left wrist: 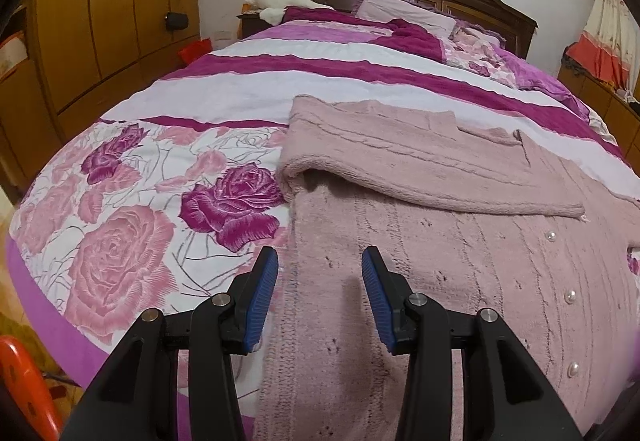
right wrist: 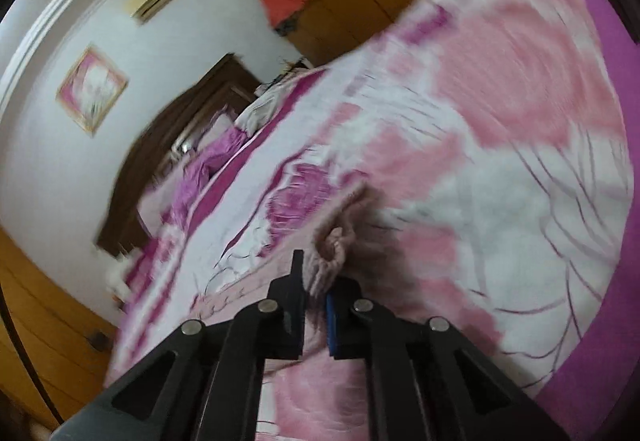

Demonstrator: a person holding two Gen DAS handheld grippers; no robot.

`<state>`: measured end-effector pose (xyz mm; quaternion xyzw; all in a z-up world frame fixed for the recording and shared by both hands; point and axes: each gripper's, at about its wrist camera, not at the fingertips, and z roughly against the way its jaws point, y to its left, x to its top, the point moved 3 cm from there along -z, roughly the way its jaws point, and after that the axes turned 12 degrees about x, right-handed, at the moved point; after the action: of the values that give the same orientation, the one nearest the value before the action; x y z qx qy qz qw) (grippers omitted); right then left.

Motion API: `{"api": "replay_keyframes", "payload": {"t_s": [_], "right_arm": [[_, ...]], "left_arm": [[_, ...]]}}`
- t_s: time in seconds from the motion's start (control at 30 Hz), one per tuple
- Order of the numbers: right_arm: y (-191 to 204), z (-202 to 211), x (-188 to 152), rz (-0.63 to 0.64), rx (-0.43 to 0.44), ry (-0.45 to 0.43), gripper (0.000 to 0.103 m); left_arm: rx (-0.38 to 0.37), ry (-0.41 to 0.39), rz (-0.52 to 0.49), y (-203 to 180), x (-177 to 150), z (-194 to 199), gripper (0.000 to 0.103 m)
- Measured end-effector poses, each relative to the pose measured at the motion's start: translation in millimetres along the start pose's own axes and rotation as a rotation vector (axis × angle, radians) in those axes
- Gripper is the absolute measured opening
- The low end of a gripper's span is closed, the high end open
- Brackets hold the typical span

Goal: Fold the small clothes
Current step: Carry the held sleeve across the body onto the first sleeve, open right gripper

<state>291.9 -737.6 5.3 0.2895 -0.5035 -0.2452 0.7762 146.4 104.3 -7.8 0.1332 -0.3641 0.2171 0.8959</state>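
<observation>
Pink fuzzy knitted cardigan (left wrist: 460, 241) with little pearl buttons lies flat on the bed with the rose-patterned pink and purple cover (left wrist: 132, 225). One sleeve is already folded across its body.

On the left side, the left gripper (left wrist: 320, 273) hangs just above the near left edge of the cardigan. Its two blue pads are partly open with a gap between them, and they hold nothing. The knit is under them, not pinched.

On the right side, the right gripper (right wrist: 316, 281) is closed tight on a bunched bit of the pink knit (right wrist: 334, 241), which sticks out past its tips. This view is blurry, so I cannot tell which part of the cardigan it is. It looks like a sleeve end or a corner on that side.

The step in hand seems to be folding the right part over. One side looks done and this side is just starting.

Next, the right gripper likely needs to lift the pinched knit and carry it across the body, then let go so it lies smooth. The left gripper could press down so the cardigan does not slide.
</observation>
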Motion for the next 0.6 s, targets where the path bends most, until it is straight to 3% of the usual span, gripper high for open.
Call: {"api": "replay_keyframes", "payload": {"t_s": [0.17, 0.3, 0.6], "right_arm": [[83, -29, -9, 0.342, -0.1, 0.107, 0.007], [157, -56, -40, 0.601, -0.142, 0.183, 0.007], [283, -96, -156, 0.8, -0.018, 0.252, 0.007]], "left_arm": [[0.002, 0.0, 0.017, 9, 2, -1, 0.02], [-0.007, 0.001, 0.024, 13, 4, -3, 0.02], [-0.027, -0.033, 0.018, 24, 24, -8, 0.02]]}}
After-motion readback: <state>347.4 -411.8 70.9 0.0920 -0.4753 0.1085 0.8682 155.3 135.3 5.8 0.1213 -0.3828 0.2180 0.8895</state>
